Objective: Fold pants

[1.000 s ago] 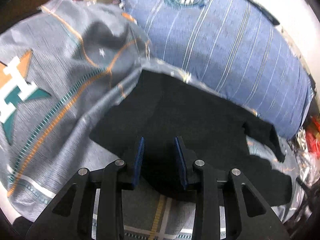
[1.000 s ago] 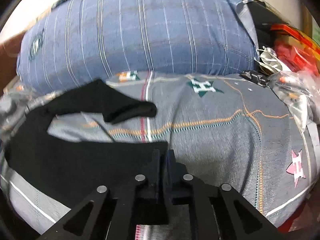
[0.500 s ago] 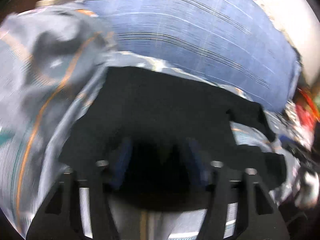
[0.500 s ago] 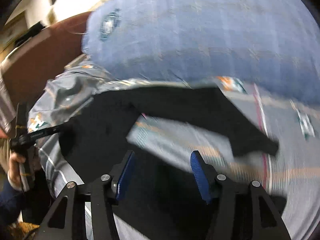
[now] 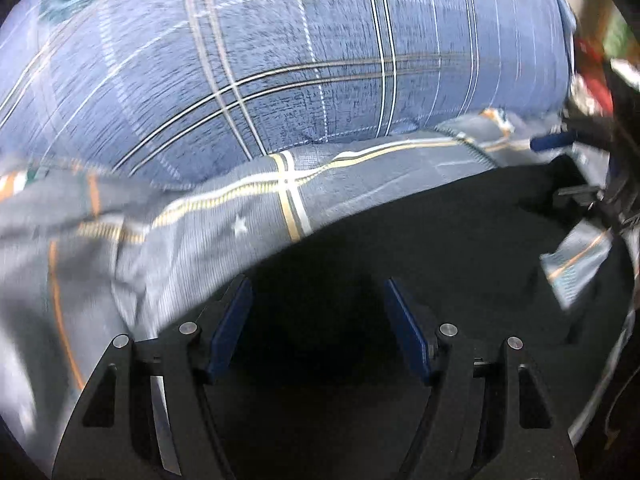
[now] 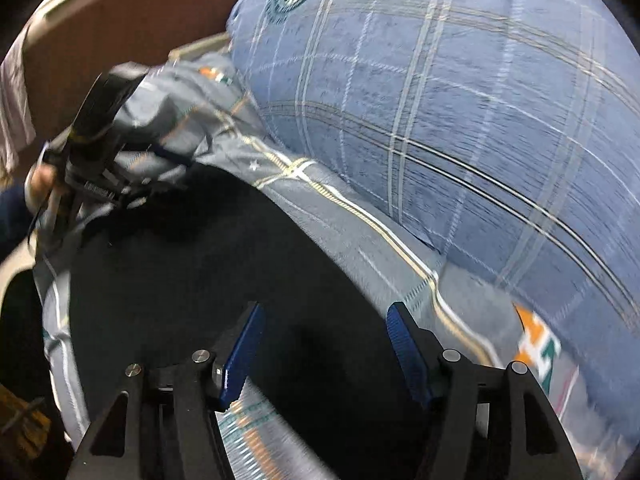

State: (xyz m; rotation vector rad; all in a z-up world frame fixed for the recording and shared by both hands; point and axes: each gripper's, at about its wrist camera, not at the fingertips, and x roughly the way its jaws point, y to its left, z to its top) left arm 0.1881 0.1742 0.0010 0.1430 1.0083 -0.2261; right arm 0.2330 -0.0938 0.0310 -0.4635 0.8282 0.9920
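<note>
- Between the blue pads of the left hand-held gripper [image 5: 318, 326]: only dark cloth lying below, nothing pinched. Jaws stand well apart.
- Right hand-held gripper [image 6: 322, 346]: jaws have just been opening further; pads clear of the fabric, nothing gripped.
- Directly under and ahead of both tools: black pants [image 5: 400, 260], spread on a grey patterned bedsheet [image 5: 192, 240]. Matte, limp, dark; seams and waistband cannot be made out. Curved outer edge shows against the sheet in the right wrist view.
- Judgement: one fold looks laid down and released; next step is a fresh grab for a further fold, or smoothing.
- To do it well: bring the pads down onto the cloth edge itself, catch all layers and none of the sheet, lift both sides evenly.
- Risk (judged): loose sheet bunches easily and may get pinched along.
- Far side of each tool: large blue plaid pillow [image 5: 300, 60] butting against the sheet, close beyond the pants.
</note>
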